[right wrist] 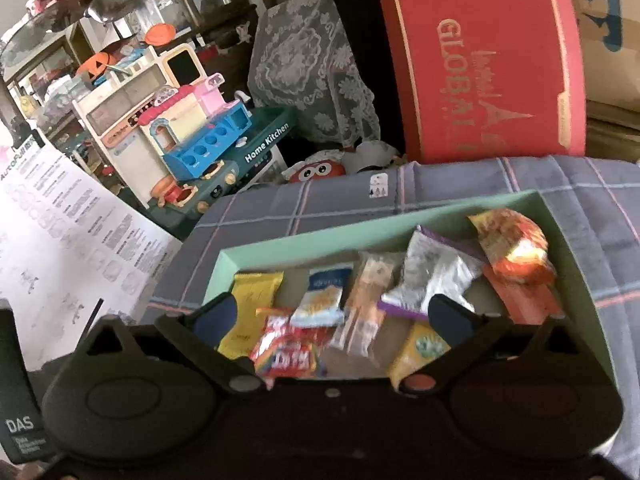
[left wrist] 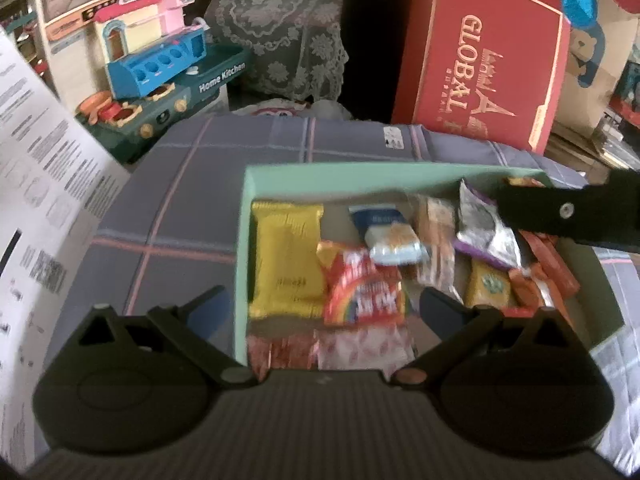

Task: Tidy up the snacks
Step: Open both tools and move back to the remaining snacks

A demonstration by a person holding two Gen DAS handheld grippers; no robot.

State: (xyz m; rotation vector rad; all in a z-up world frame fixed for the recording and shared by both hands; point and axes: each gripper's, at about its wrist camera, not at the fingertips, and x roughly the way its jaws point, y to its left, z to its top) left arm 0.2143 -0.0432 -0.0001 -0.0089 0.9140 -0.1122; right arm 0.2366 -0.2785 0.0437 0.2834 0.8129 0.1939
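A mint-green box (left wrist: 245,248) (right wrist: 280,243) on a plaid cloth holds several snack packets: a yellow one (left wrist: 286,260) (right wrist: 250,304), a red rainbow one (left wrist: 362,292) (right wrist: 286,350), a blue-white one (left wrist: 390,236) (right wrist: 324,296), a silver-purple one (left wrist: 482,228) (right wrist: 428,276) and an orange one (right wrist: 514,246). My left gripper (left wrist: 324,304) is open and empty above the box's near left side. My right gripper (right wrist: 334,314) is open and empty above the box's near edge; one of its fingers (left wrist: 560,216) reaches over the box's right side in the left wrist view.
A red "GLOBAL" box (left wrist: 484,56) (right wrist: 484,68) stands behind the cloth. A toy kitchen set (left wrist: 160,76) (right wrist: 208,140) and a lace-covered object (left wrist: 280,28) are at the back left. A printed paper sheet (left wrist: 36,168) (right wrist: 68,232) stands at the left.
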